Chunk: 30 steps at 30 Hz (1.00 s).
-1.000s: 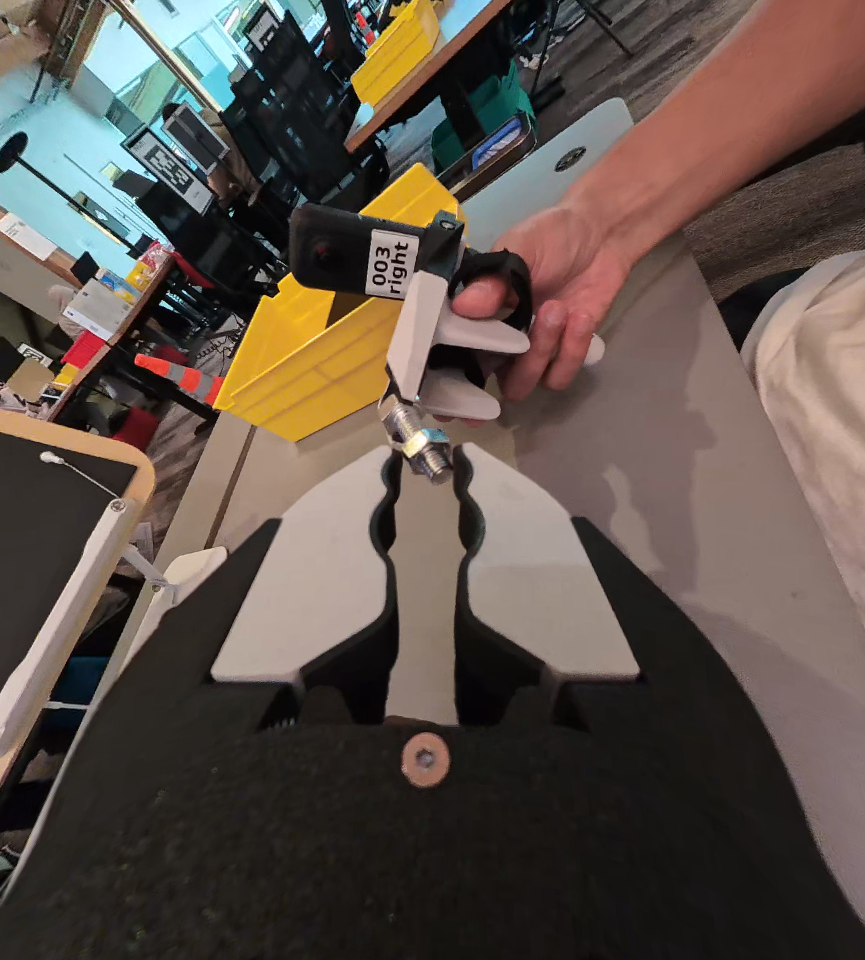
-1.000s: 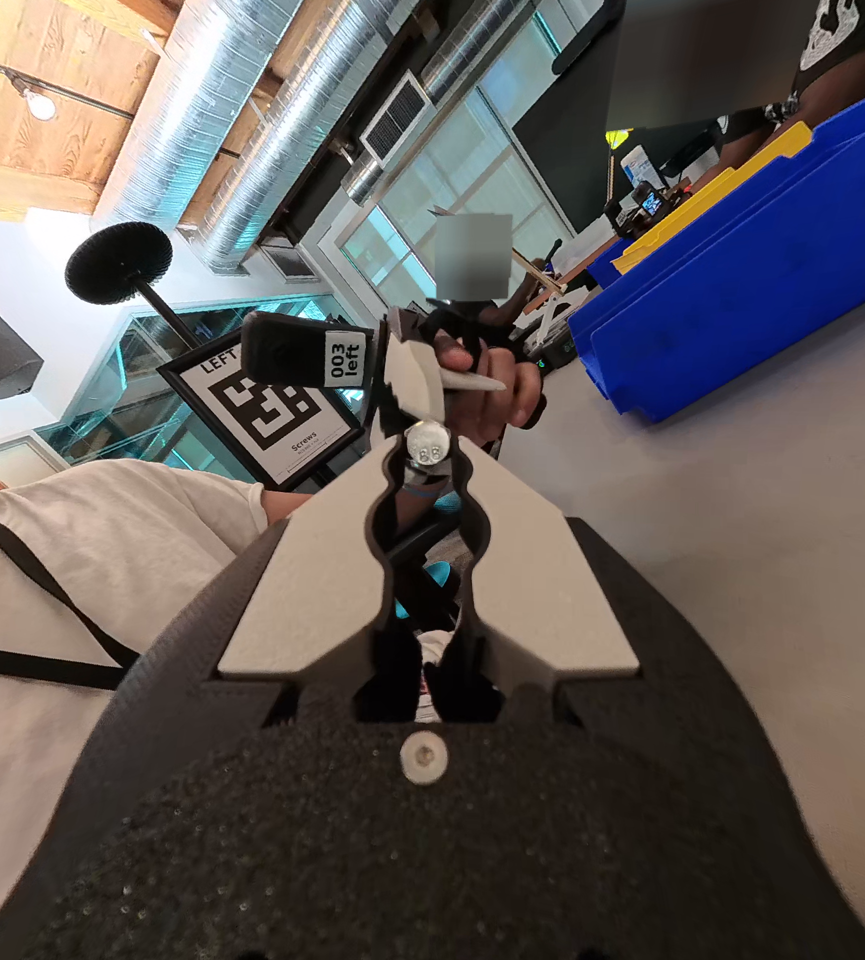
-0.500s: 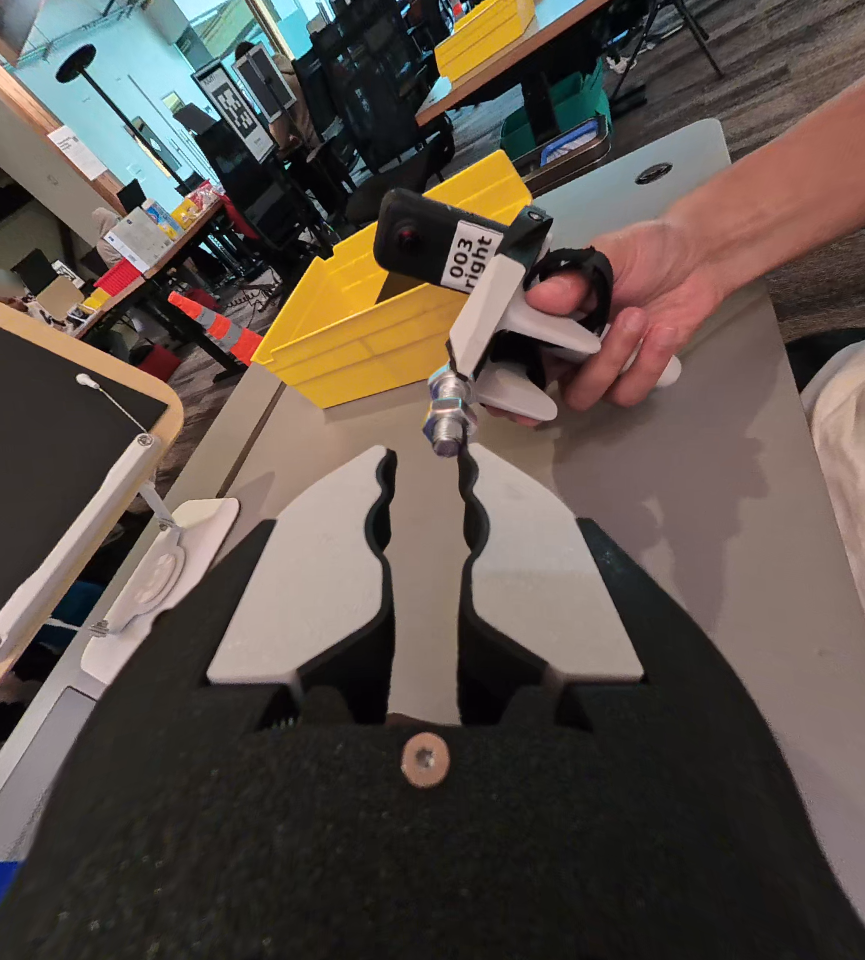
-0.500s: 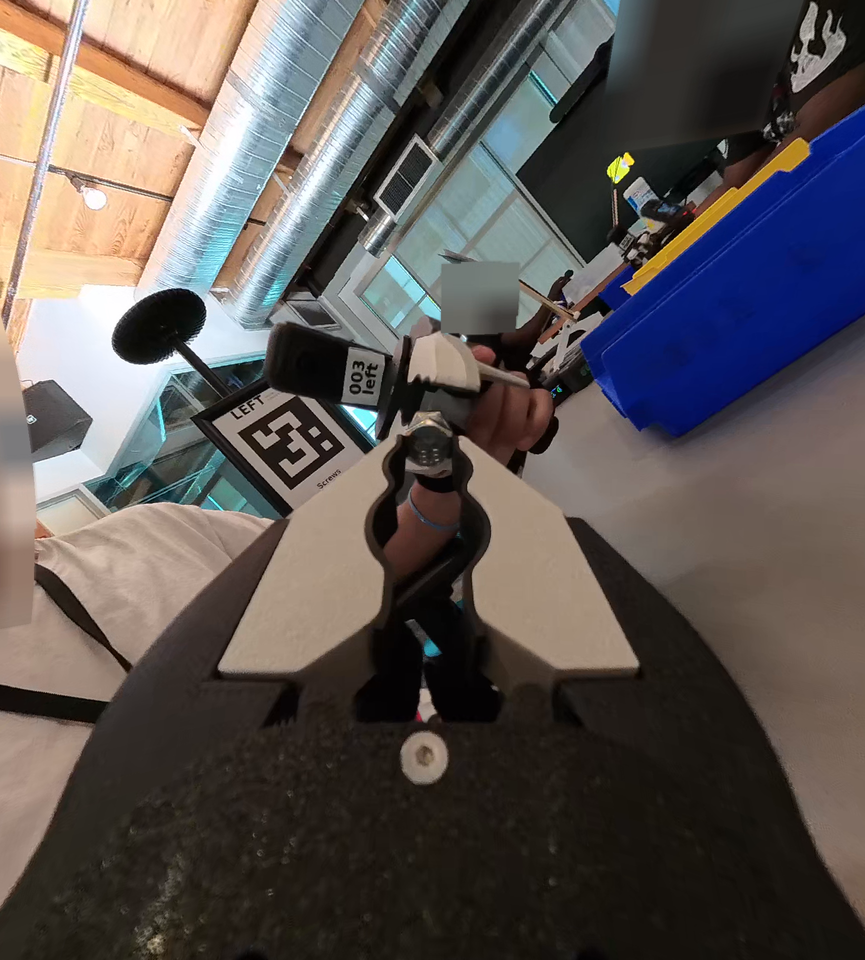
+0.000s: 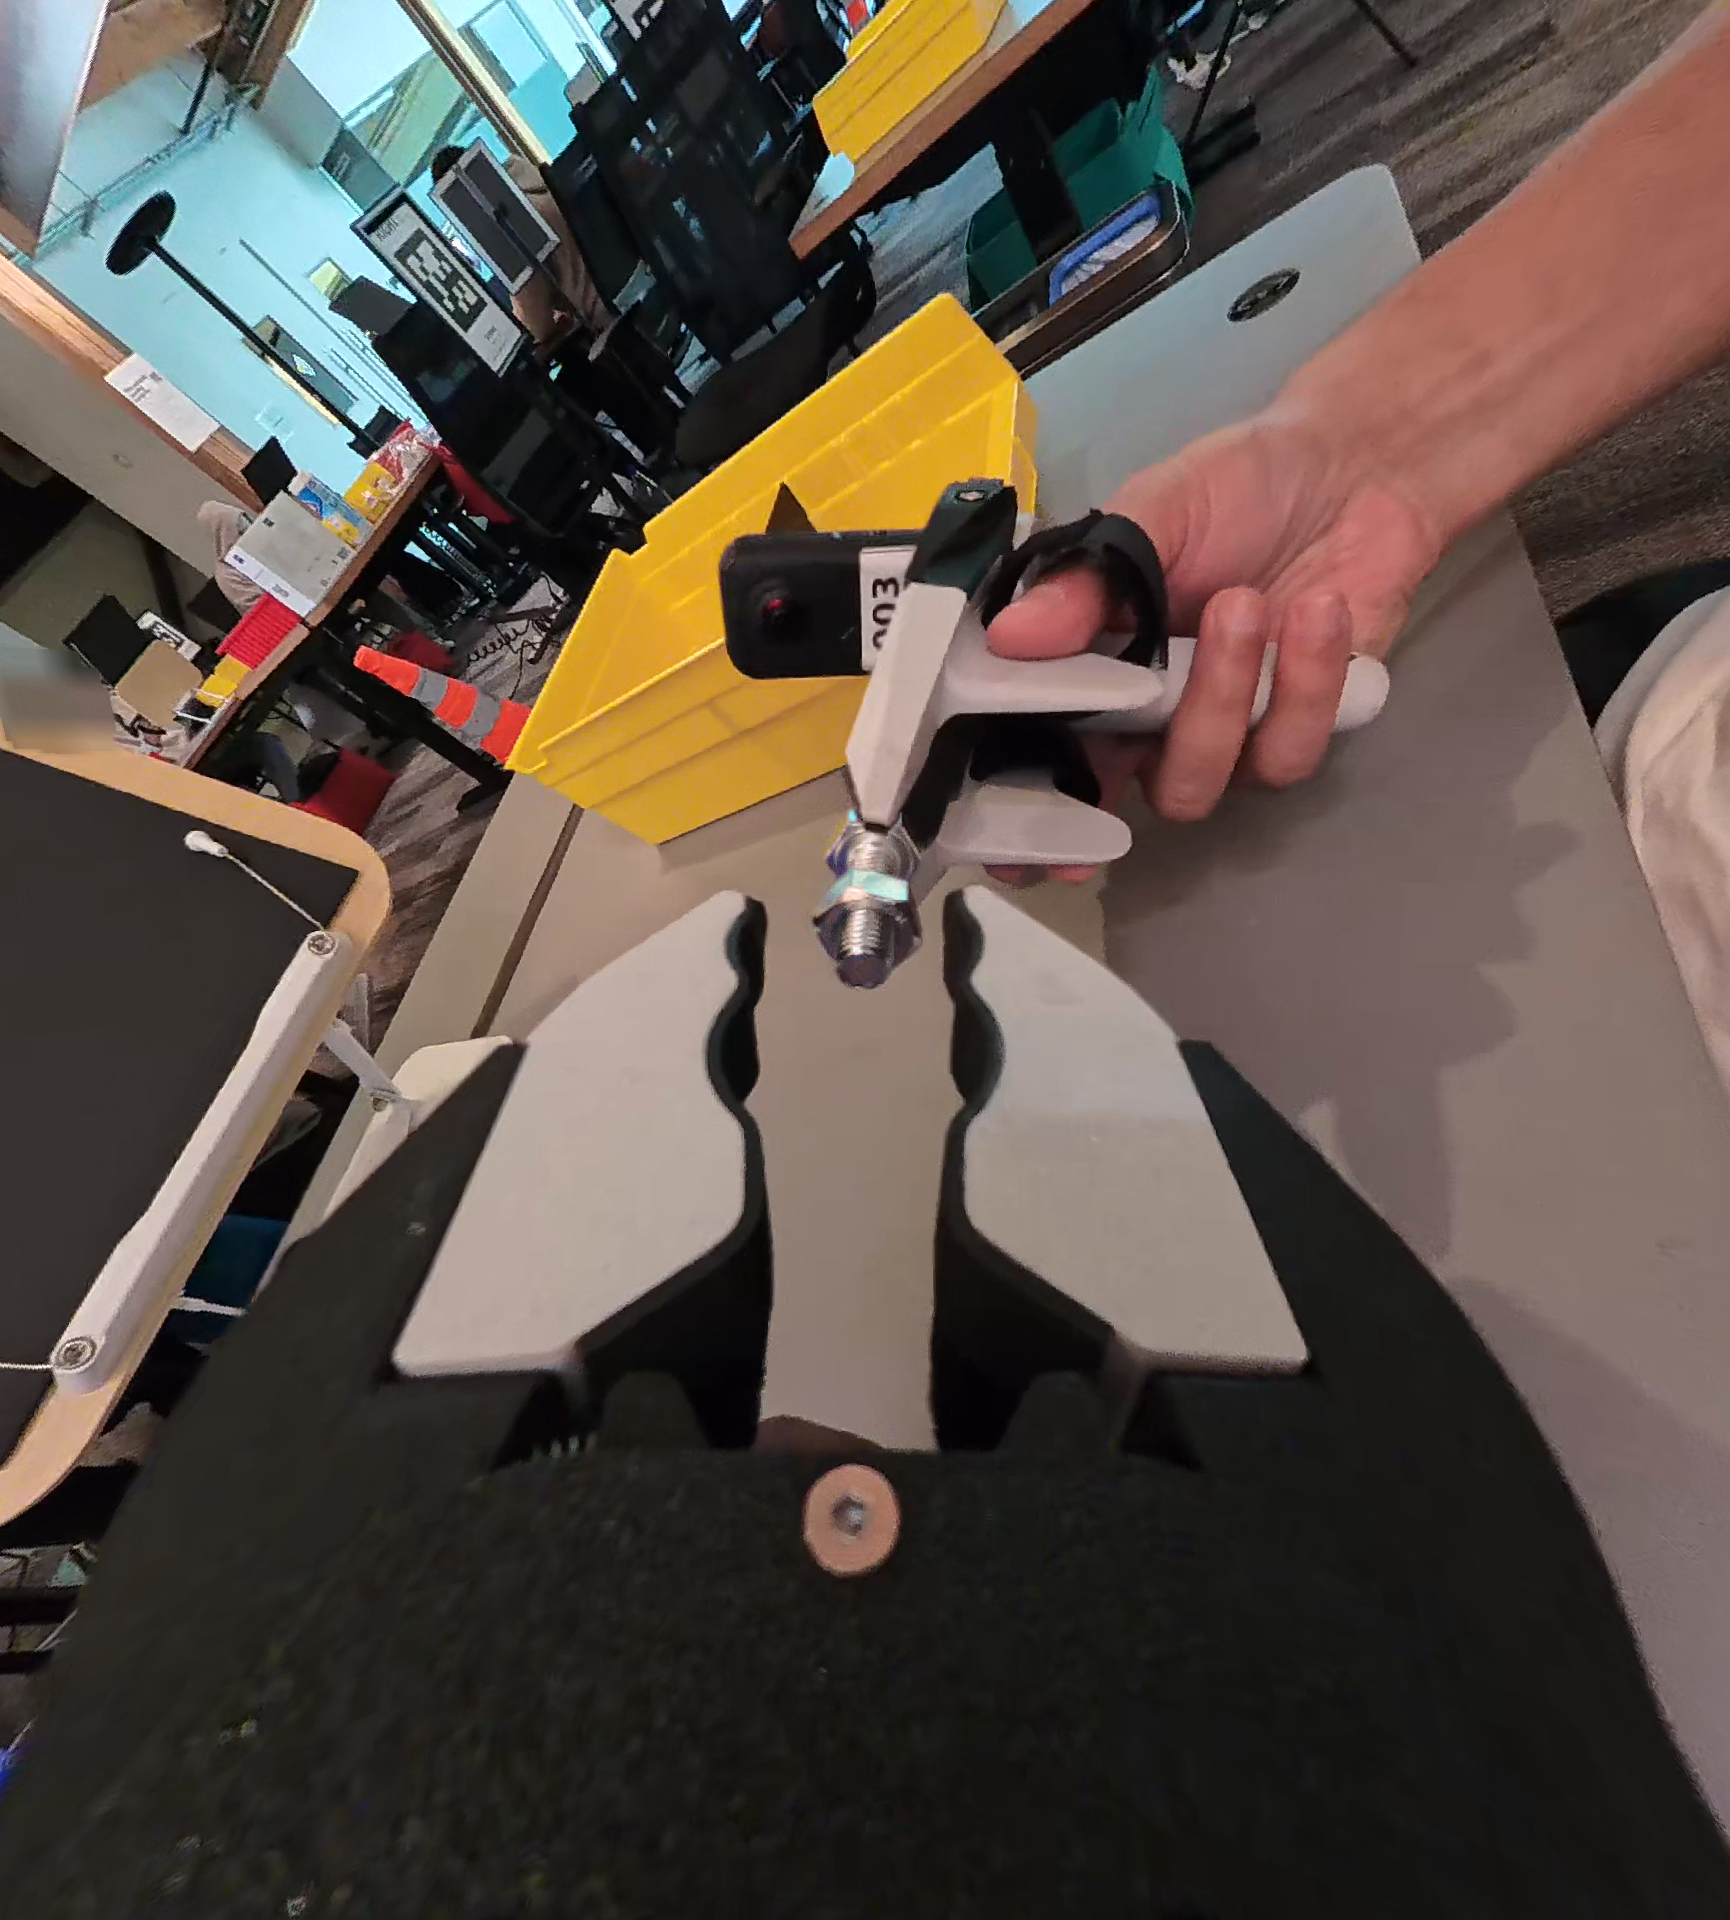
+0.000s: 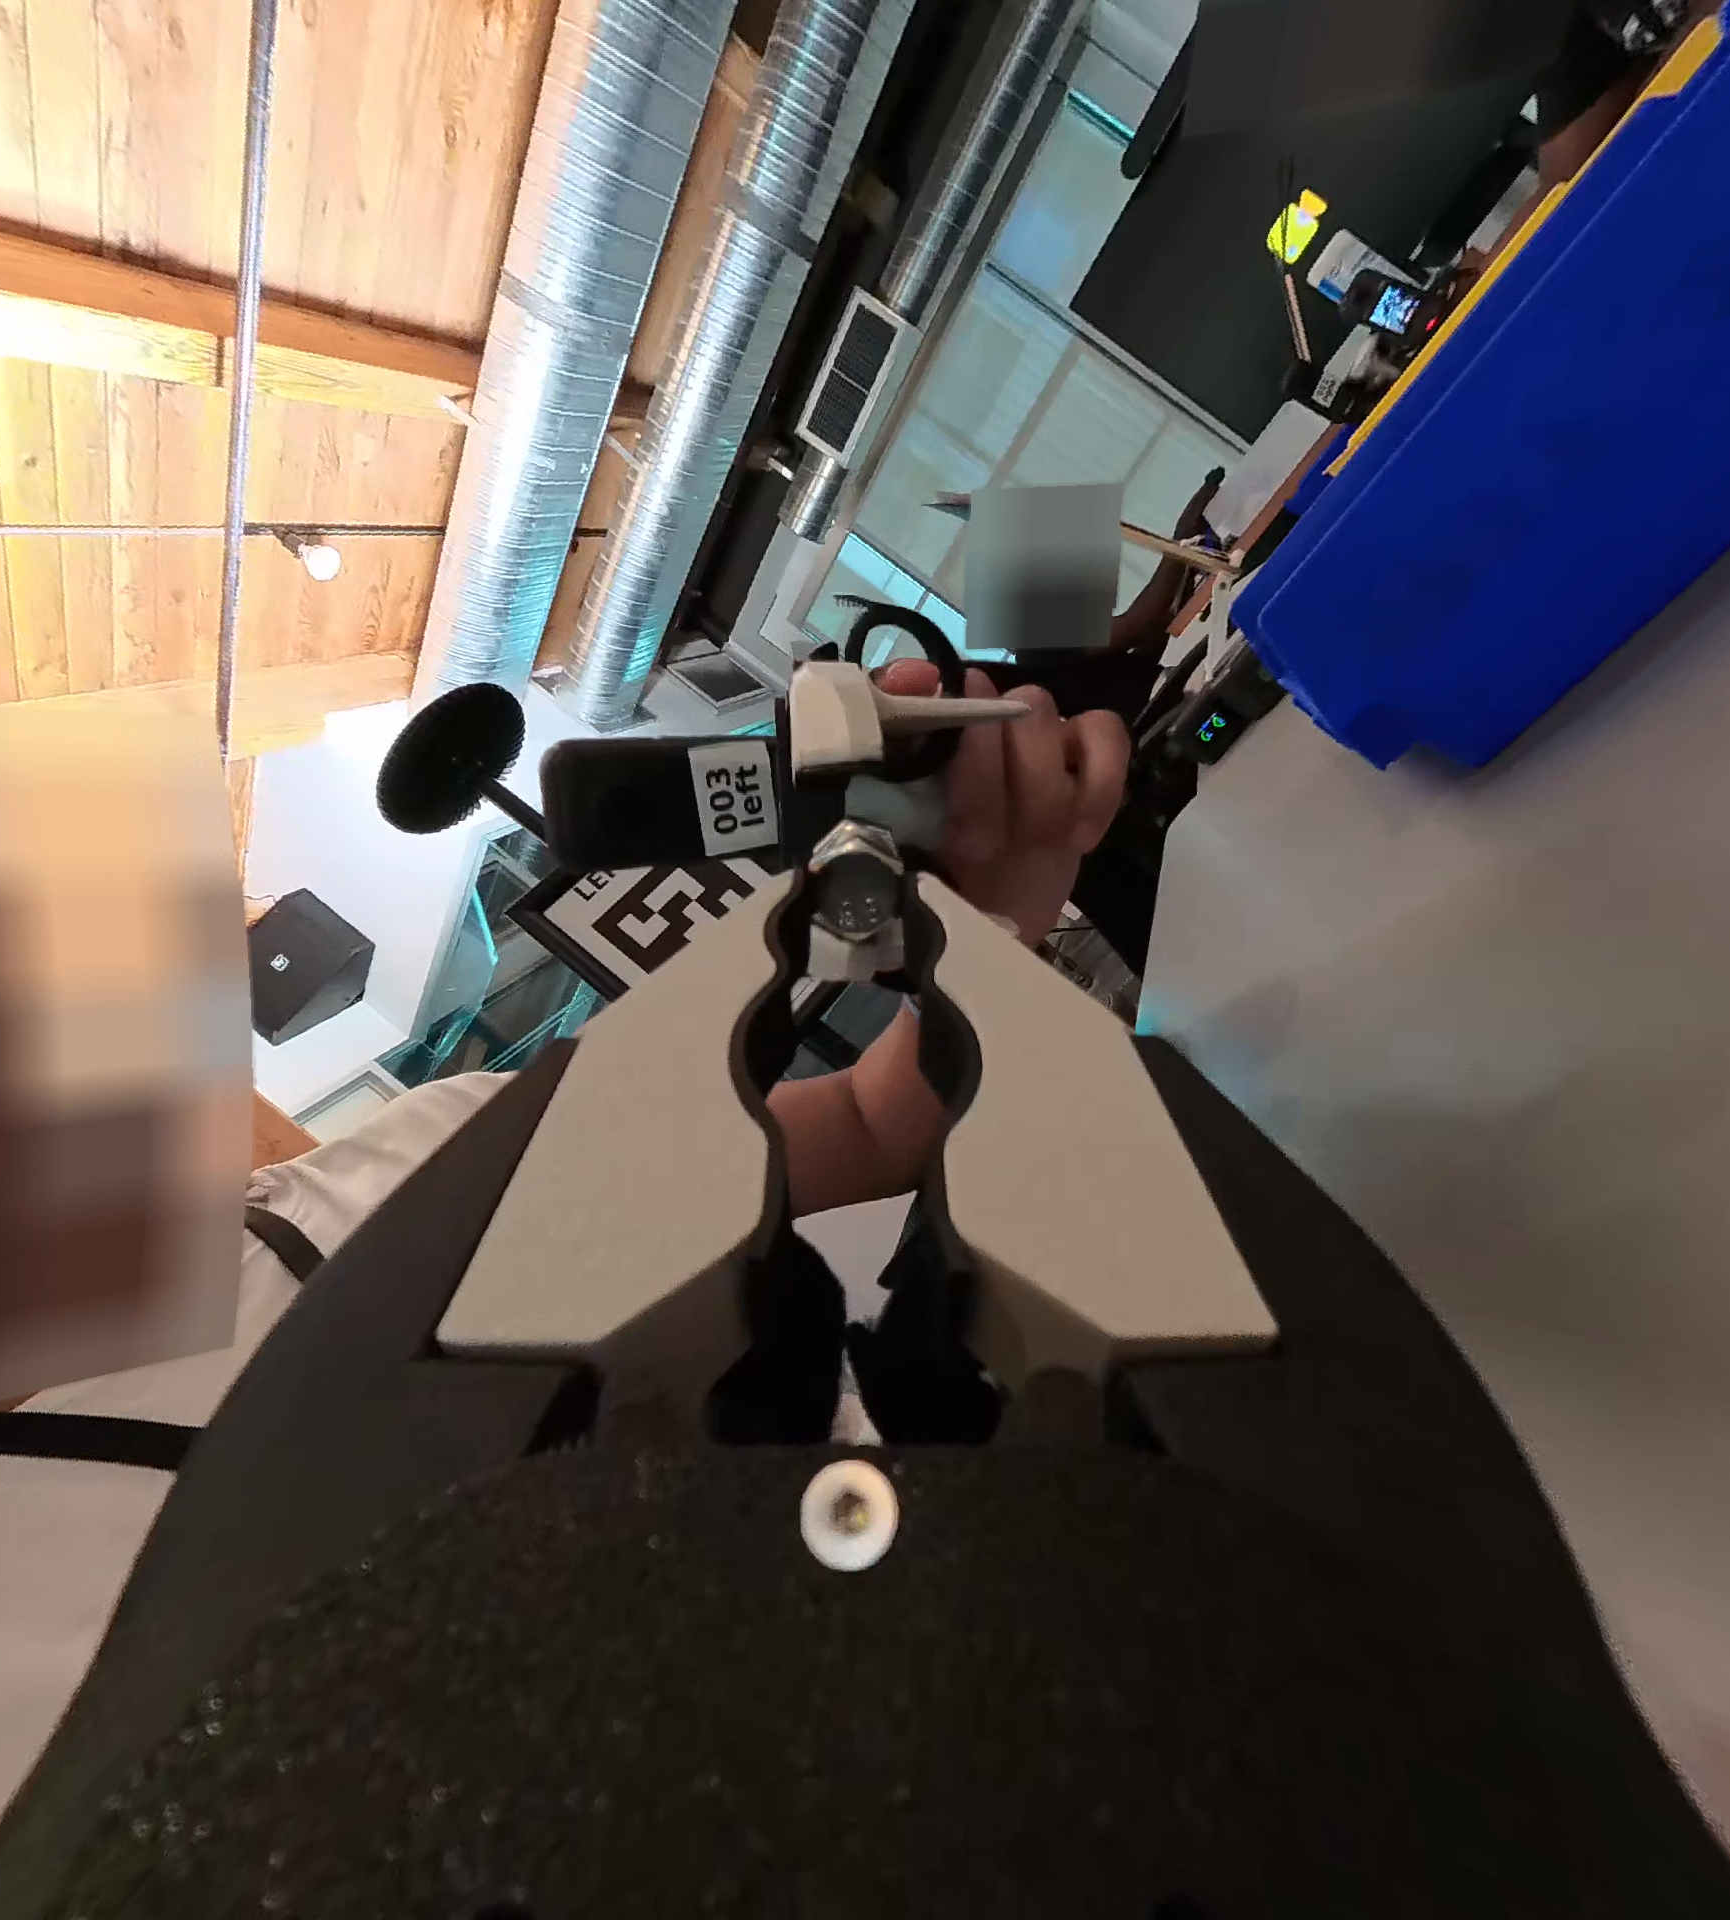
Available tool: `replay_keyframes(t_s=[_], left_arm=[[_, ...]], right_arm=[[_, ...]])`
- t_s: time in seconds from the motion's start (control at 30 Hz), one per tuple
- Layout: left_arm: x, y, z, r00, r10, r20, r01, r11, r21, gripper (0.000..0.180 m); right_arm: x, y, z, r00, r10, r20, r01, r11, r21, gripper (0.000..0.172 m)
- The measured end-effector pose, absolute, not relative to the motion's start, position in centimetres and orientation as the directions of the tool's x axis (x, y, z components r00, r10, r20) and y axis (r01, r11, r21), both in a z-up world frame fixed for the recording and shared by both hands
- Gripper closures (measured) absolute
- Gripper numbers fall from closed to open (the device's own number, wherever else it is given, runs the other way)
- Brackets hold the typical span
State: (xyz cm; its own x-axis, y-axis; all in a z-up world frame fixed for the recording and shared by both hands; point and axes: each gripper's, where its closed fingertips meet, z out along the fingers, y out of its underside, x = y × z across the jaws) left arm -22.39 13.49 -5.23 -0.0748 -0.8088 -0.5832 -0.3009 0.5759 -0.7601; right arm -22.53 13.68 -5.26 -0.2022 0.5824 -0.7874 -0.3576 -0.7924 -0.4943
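My right gripper (image 6: pixel 856 891) is shut on the head of a silver bolt (image 6: pixel 853 902) and holds it in the air above the grey table (image 6: pixel 1463 1039). In the left wrist view the right gripper (image 5: pixel 882 821) points down and the bolt (image 5: pixel 866 914), with a nut on its thread, hangs from its tips. My left gripper (image 5: pixel 845 914) is open. The bolt's threaded end sits between its white fingertips (image 5: pixel 726 935) with a gap on each side. The left gripper's black camera body (image 6: pixel 653 800) shows just beyond the bolt in the right wrist view.
A yellow bin (image 5: pixel 788 623) stands on the grey table (image 5: pixel 1360 1039) behind the grippers. A black board with a wooden rim (image 5: pixel 61 1039) is at the left. Blue bins (image 6: pixel 1567 416) stand at the table's far side. A person's hand (image 5: pixel 1256 603) holds the right gripper. The grippers are tip to tip, or close to it.
My left gripper's jaws have opened wider, and the bolt now sits between its tips instead of just past them. The right gripper keeps its hold on the bolt and has tilted.
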Motion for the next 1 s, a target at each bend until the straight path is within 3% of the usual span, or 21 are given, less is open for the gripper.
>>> replay_keyframes(t_s=[0.1,0.2,0.33,0.4,0.47,0.57,0.63,0.73,0.8,0.87,1.0], left_arm=[[-22.6,13.5,-5.5,-0.088,-0.813,-0.576,-0.305,0.573,-0.761,0.162],[-22.4,13.5,-5.4,-0.077,-0.884,-0.461,-0.312,0.460,-0.831,0.163],[-22.0,13.2,-4.9,-0.058,-0.996,0.066,-0.303,-0.045,-0.952,0.163],[-21.9,13.0,-4.9,-0.070,-0.906,0.417,-0.318,-0.376,-0.870,0.163],[-22.2,12.8,-4.4,-0.120,-0.721,0.683,-0.302,-0.629,-0.716,0.163],[-22.4,13.0,-3.5,-0.206,-0.496,0.844,-0.261,-0.803,-0.536,0.163],[-22.3,13.2,-3.6,-0.210,-0.516,0.831,-0.257,-0.791,-0.556,0.161],[-22.4,13.7,-3.4,-0.190,-0.690,0.698,-0.232,-0.660,-0.715,0.139],[-22.4,14.4,-3.5,-0.136,-0.853,0.504,-0.203,-0.474,-0.857,0.119],[-22.6,14.8,-3.9,-0.107,-0.968,0.226,-0.213,-0.200,-0.956,0.119],[-22.9,13.4,-4.9,-0.181,-0.967,-0.177,-0.278,0.223,-0.934,0.124]], right_arm=[[-22.5,13.7,-5.4,-0.198,0.582,-0.789,-0.353,-0.793,-0.496,0.155],[-22.4,13.7,-5.4,-0.161,0.626,-0.763,-0.355,-0.758,-0.547,0.155],[-22.0,13.6,-5.1,-0.035,0.765,-0.643,-0.356,-0.611,-0.707,0.155],[-22.0,13.6,-5.4,0.057,0.835,-0.547,-0.325,-0.503,-0.801,0.155],[-22.3,13.3,-5.4,0.117,0.886,-0.449,-0.295,-0.400,-0.868,0.155],[-22.4,13.2,-5.0,0.133,0.899,-0.418,-0.311,-0.362,-0.879,0.155],[-22.2,13.5,-5.1,0.121,0.880,-0.460,-0.327,-0.402,-0.855,0.155],[-21.7,14.0,-5.0,0.092,0.844,-0.528,-0.374,-0.463,-0.804,0.155],[-21.2,14.2,-4.7,0.053,0.819,-0.571,-0.399,-0.507,-0.764,0.155],[-21.0,14.3,-4.9,0.026,0.787,-0.616,-0.396,-0.558,-0.729,0.155],[-21.3,13.9,-5.3,-0.098,0.665,-0.740,-0.346,-0.721,-0.601,0.155]])
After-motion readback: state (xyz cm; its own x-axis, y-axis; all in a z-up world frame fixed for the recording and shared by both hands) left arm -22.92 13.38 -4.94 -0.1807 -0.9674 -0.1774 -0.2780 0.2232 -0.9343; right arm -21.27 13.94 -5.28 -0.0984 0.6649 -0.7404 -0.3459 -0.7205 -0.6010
